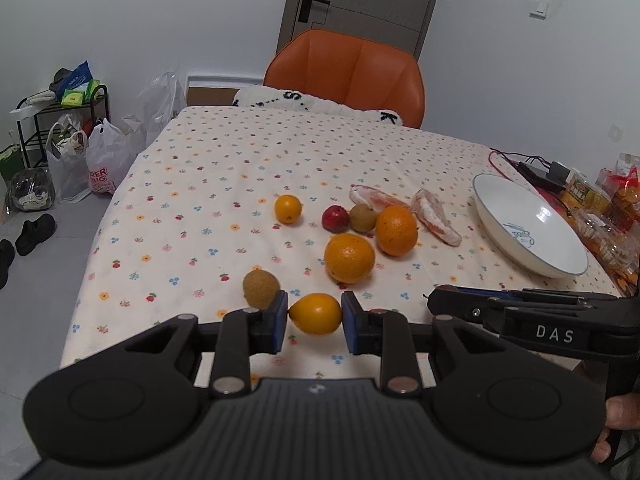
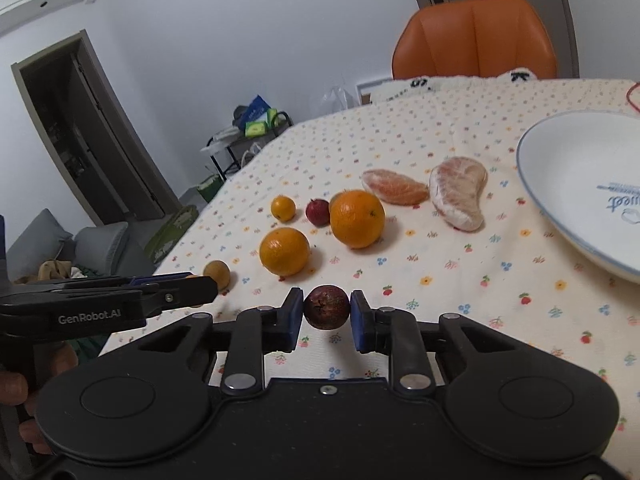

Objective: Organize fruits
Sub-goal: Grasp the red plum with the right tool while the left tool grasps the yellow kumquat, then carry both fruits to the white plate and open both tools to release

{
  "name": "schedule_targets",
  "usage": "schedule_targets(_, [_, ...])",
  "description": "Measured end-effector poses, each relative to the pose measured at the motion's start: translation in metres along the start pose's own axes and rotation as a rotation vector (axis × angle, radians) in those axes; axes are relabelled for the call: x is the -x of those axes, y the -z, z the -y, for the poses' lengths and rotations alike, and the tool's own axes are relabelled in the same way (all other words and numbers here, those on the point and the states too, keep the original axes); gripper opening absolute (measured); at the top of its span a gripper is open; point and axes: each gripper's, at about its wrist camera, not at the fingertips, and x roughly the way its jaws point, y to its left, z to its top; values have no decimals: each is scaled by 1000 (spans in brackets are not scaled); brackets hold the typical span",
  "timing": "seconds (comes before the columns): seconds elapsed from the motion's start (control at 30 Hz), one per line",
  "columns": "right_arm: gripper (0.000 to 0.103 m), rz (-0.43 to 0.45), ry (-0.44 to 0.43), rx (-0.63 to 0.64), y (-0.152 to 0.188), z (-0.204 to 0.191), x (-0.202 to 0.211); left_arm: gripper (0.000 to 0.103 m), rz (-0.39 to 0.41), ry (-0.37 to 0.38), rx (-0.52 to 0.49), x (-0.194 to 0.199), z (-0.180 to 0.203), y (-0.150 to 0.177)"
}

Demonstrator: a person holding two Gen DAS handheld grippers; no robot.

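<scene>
Left tool (image 1: 315, 314) clamps yellow fruit (image 1: 315, 313), right tool (image 2: 326, 307) clamps dark red fruit (image 2: 326, 306); carry both level to bowl (image 2: 560, 168), release low.

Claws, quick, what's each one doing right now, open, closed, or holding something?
Left claw: closed on a small yellow-orange fruit.
Right claw: closed on a small dark red fruit.
</scene>
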Motion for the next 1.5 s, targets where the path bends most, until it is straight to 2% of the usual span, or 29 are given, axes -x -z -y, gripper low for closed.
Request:
schedule_targets(0.7, [24, 153, 39, -36, -2, 30, 72, 27, 78, 63, -82, 14, 76, -17])
schedule_targets(1.03, [24, 207, 61, -46, -3, 49, 96, 27, 98, 81, -106, 5, 108, -27])
schedule_targets(1.5, [24, 263, 125, -107, -4, 96, 109, 27, 92, 99, -137, -22, 151, -40])
